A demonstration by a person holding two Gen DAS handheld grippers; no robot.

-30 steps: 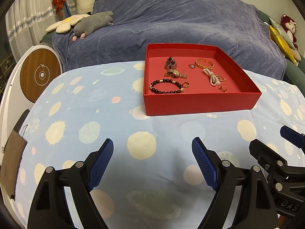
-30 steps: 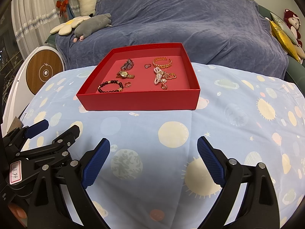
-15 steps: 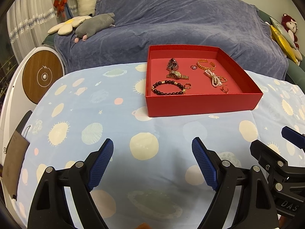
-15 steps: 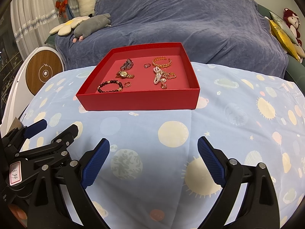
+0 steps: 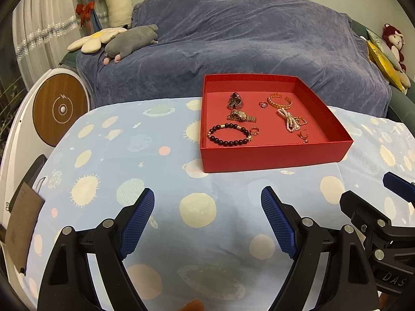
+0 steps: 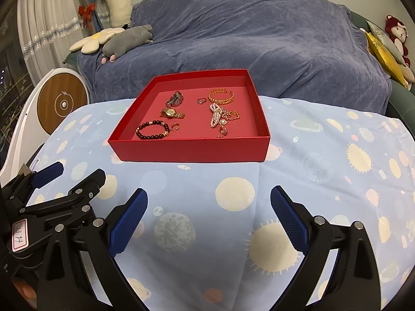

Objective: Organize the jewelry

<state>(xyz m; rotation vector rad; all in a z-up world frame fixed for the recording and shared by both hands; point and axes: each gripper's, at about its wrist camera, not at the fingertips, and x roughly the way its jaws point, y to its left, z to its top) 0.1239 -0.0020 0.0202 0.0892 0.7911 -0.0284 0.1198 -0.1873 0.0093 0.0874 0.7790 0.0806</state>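
Note:
A shallow red box (image 5: pixel 272 156) (image 6: pixel 189 150) stands on the planet-print cloth ahead of both grippers. Inside lie a dark beaded bracelet (image 5: pixel 228 134) (image 6: pixel 153 131), a gold watch (image 5: pixel 241 116) (image 6: pixel 171 113), a silver-grey watch (image 5: pixel 235 101) (image 6: pixel 175 98), a small ring (image 5: pixel 263 104) (image 6: pixel 201 100), a gold cuff (image 5: pixel 280 101) (image 6: pixel 221 96), a pearl strand (image 5: pixel 286 122) (image 6: pixel 215 116) and small gold pieces. My left gripper (image 5: pixel 207 217) hovers open over the cloth, well short of the box. My right gripper (image 6: pixel 208 217) is open too, nothing between its pads.
The table's light blue cloth (image 5: pixel 124 155) drops off at the left edge. A sofa under a blue-grey throw (image 5: pixel 246 41) stands behind, with plush toys (image 5: pixel 129 41) on it. A white round-fronted unit (image 5: pixel 59 108) stands at the left.
In the left wrist view the box and table have slid slightly rightward and down. The right wrist view is unchanged. Both grippers stay open.

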